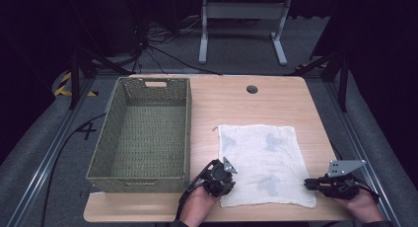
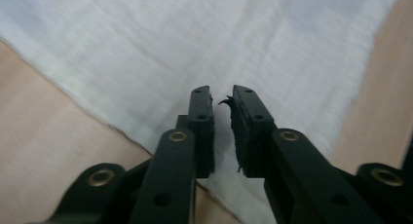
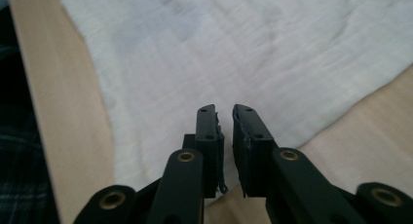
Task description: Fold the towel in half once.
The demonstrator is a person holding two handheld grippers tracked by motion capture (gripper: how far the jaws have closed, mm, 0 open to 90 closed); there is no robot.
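Our left tongs [image 1: 227, 169] and right tongs [image 1: 308, 183] stand slightly apart, nothing between them, at the white cloth's [image 1: 261, 158] near corners on the counter [image 1: 222, 96]

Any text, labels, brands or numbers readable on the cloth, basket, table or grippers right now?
None readable.
Cloth: faint grey-blue blotches, no legible print.
Basket: plain weave, no label.
Table: bare wood, no markings.
Left gripper and right gripper: black, no lettering.
Floor: dark mark, perhaps "4", too unclear.
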